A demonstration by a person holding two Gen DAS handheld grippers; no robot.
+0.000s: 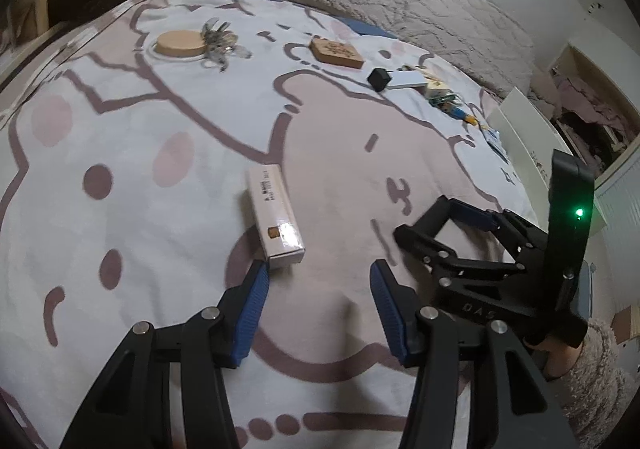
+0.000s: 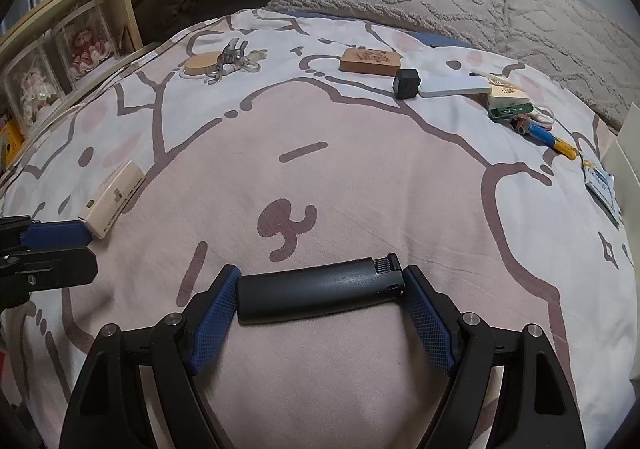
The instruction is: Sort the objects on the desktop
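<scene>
A: What is the right gripper (image 2: 320, 291) doing?

B: Its blue pads are clamping a black, rounded plastic lighter-shaped bar (image 2: 320, 291) end to end, crosswise between the jaws, over the pink cartoon-printed bedsheet (image 2: 360, 185).

A: And the left gripper (image 1: 318, 285)?

B: Its jaws are standing apart with nothing between them. The long white cardboard box (image 1: 276, 217) is lying just ahead of its left fingertip (image 1: 258, 281), apparently free of the pad.

A: Farther out?

B: A round wooden disc (image 1: 179, 43) with a clear hair claw (image 1: 218, 45) beside it, an engraved wooden block (image 1: 337, 53), a small black cube (image 1: 379, 79) and a white flat case (image 1: 406, 81) are lying well beyond the jaws.
</scene>
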